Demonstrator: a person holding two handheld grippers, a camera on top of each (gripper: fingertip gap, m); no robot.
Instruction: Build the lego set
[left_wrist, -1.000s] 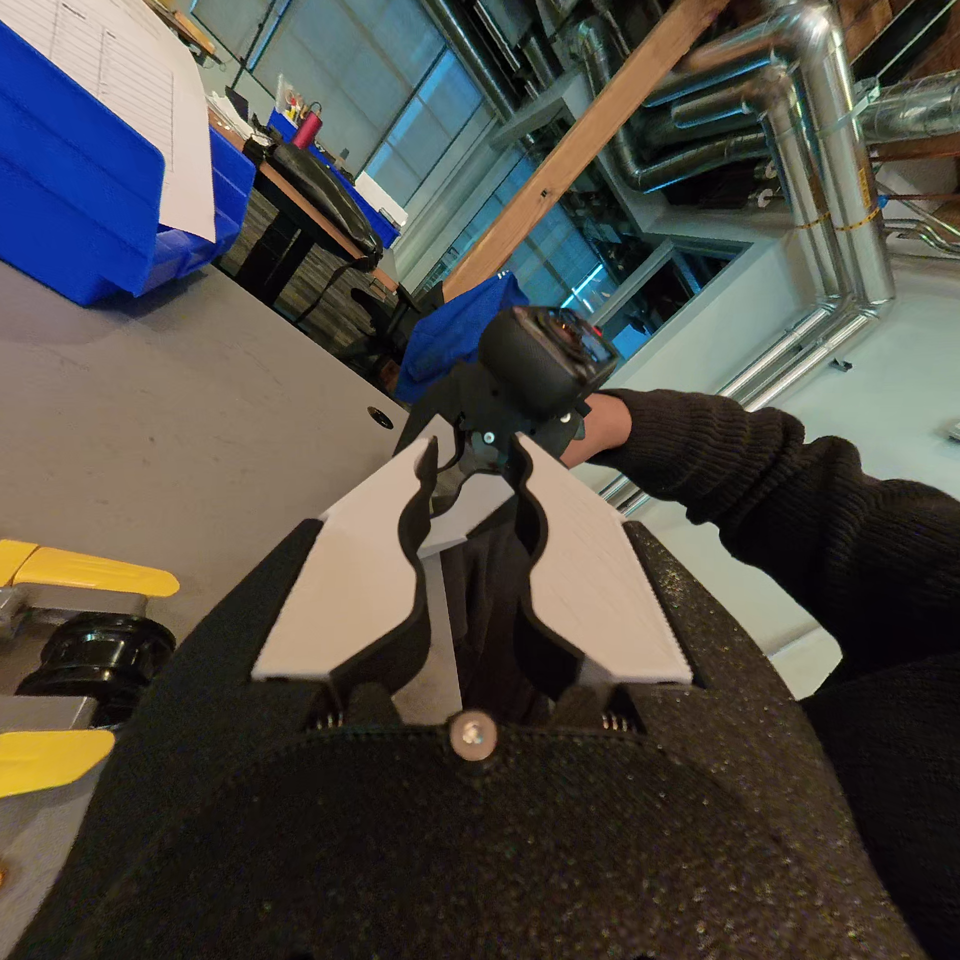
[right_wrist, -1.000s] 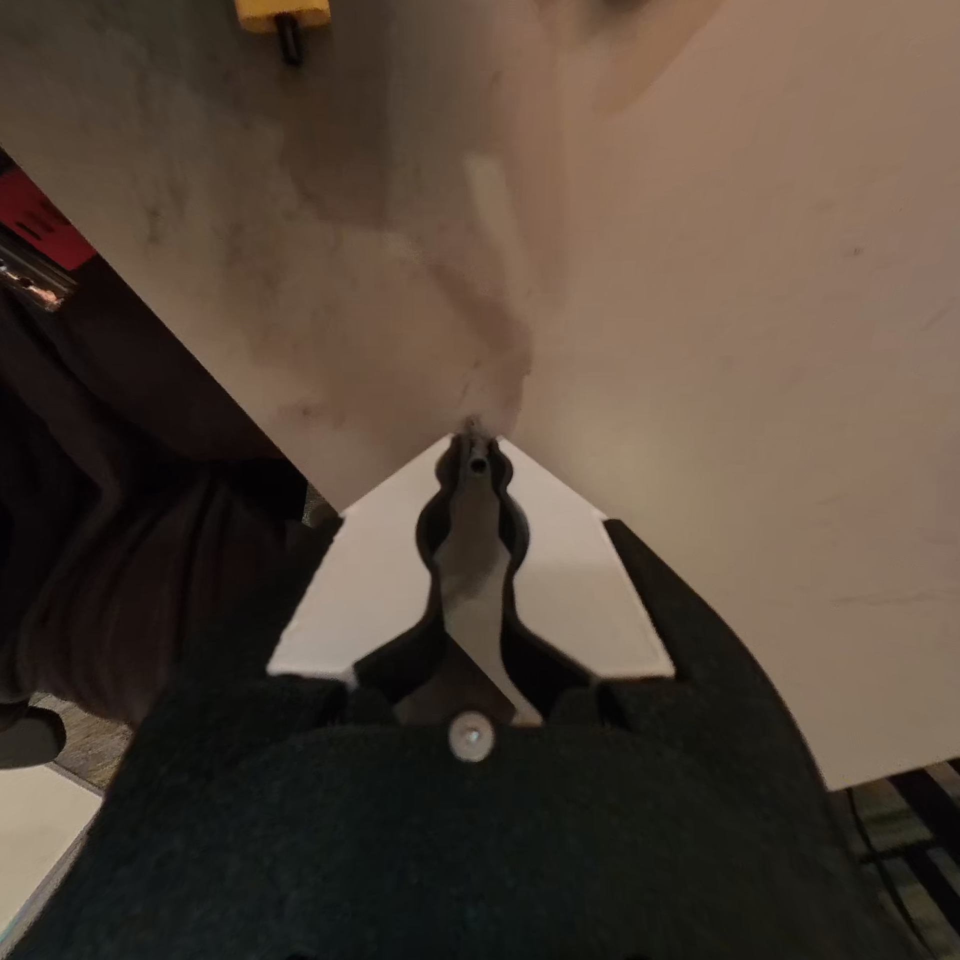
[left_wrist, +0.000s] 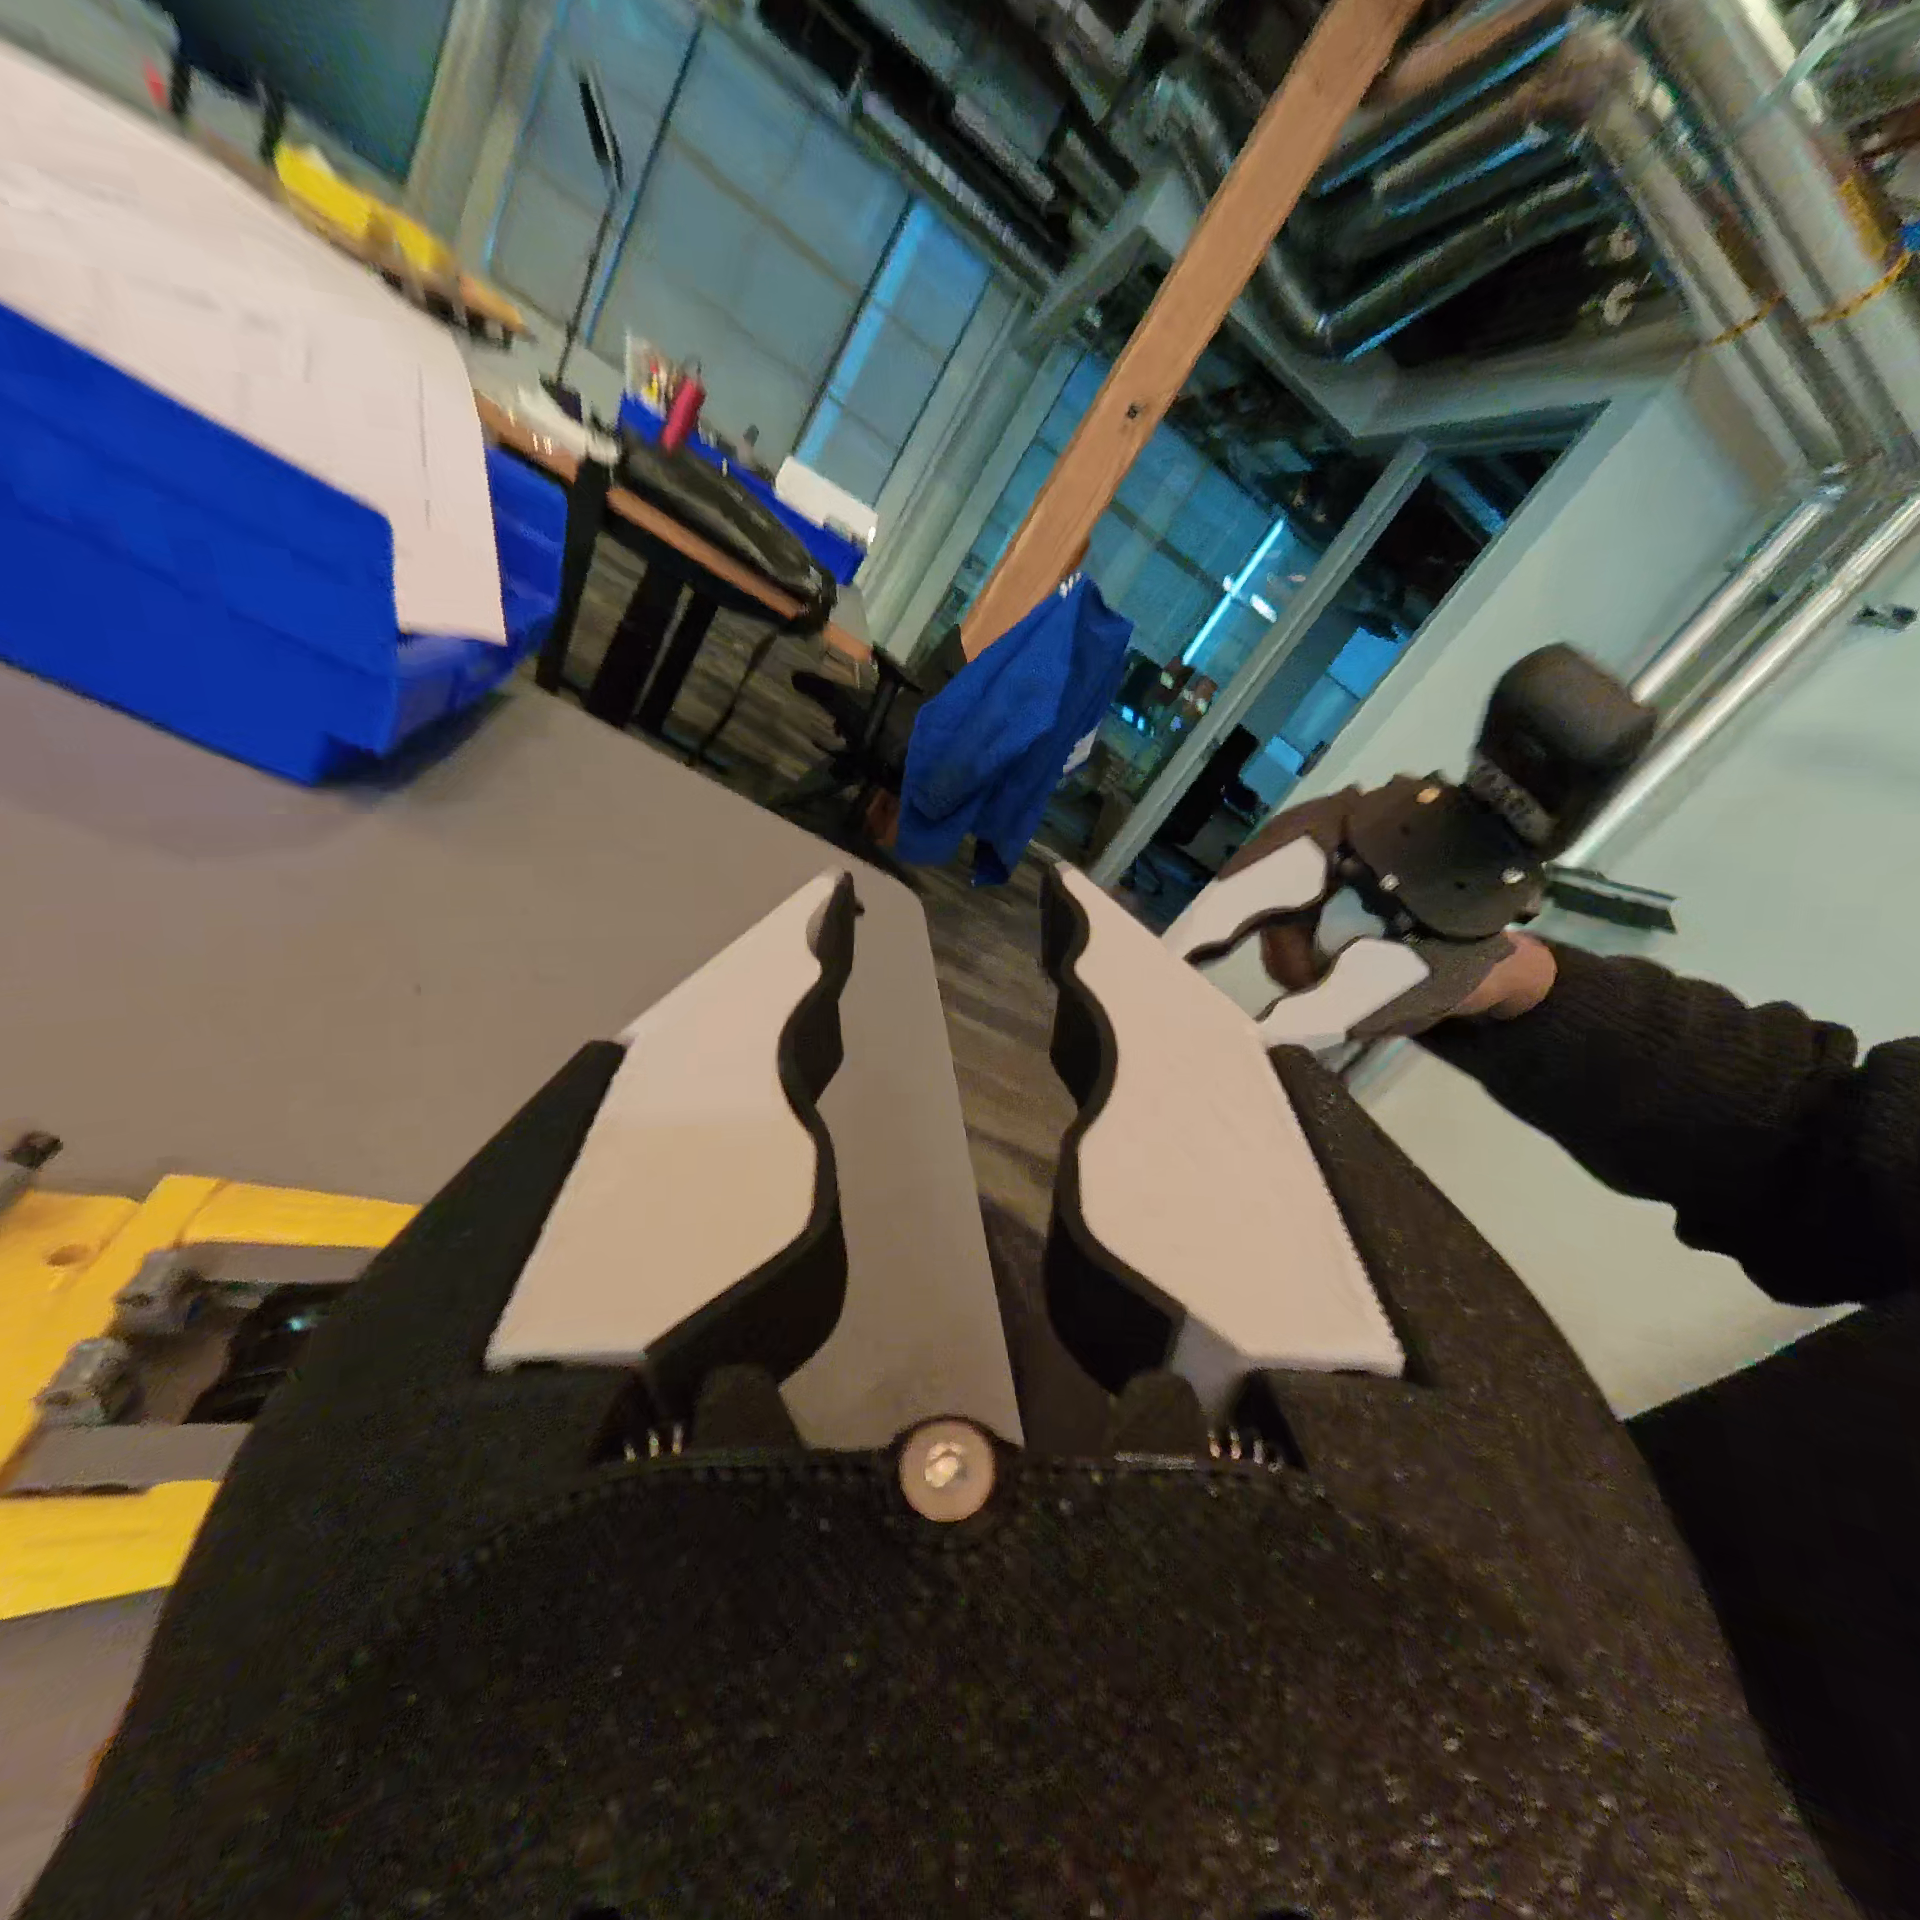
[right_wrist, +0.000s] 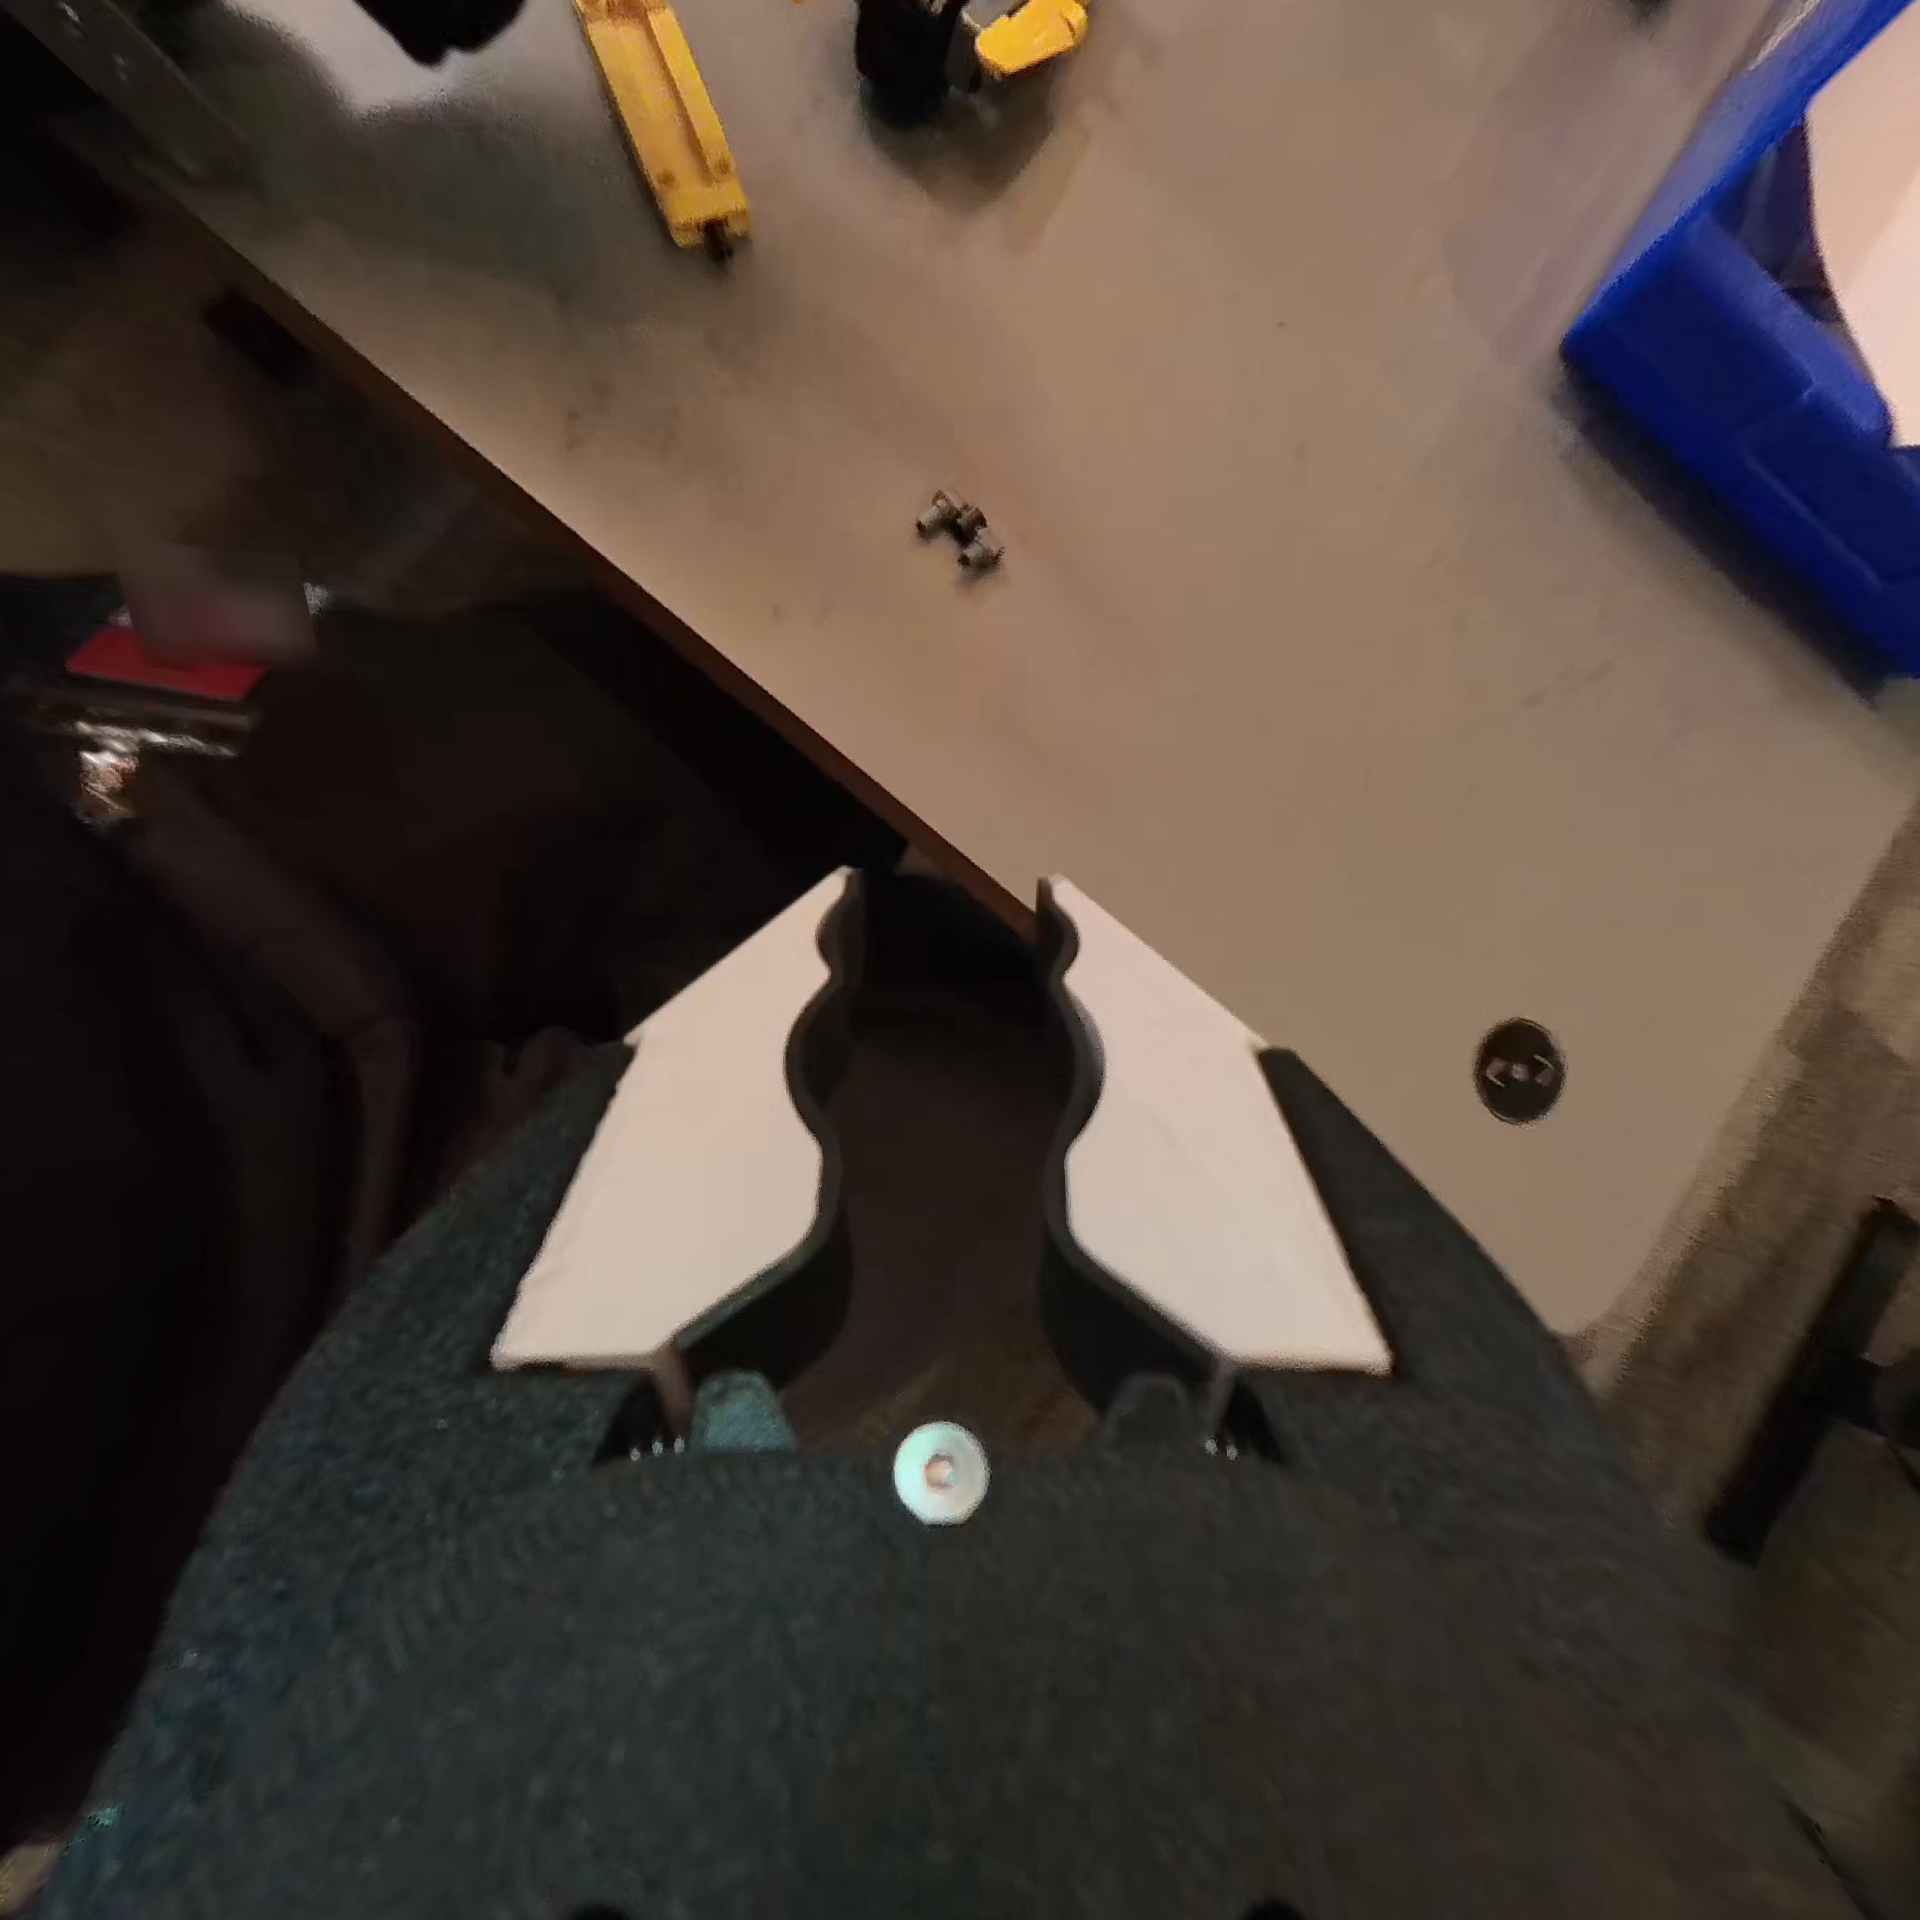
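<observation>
My left gripper (left_wrist: 951, 894) is open and empty, held above a grey table (left_wrist: 364, 987). A yellow and grey assembly (left_wrist: 156, 1299) lies just left of it. My right gripper (right_wrist: 945, 888) is open and empty, over the table's near edge. A few small dark screws (right_wrist: 961, 535) lie on the table ahead of it. A yellow bar (right_wrist: 665, 114) and a black and yellow part (right_wrist: 966, 42) lie farther off. The right gripper also shows in the left wrist view (left_wrist: 1231, 982), held by a hand in a black sleeve (left_wrist: 1662, 1122).
A blue bin (left_wrist: 208, 582) with a white paper sheet (left_wrist: 260, 343) over it stands at the table's far left; it also shows in the right wrist view (right_wrist: 1745, 343). A round hole (right_wrist: 1519, 1070) sits near the table's corner. Desks, a blue cloth (left_wrist: 997, 727) and pipes lie beyond. Tip to tip, the grippers are about 20 centimetres apart. My left tips are roughly 15 centimetres from the yellow bar (right_wrist: 665, 114).
Both grippers have opened. The right gripper has drawn back from the table surface to its edge; small screws now lie on the table. It has shifted to the right in the left view.
</observation>
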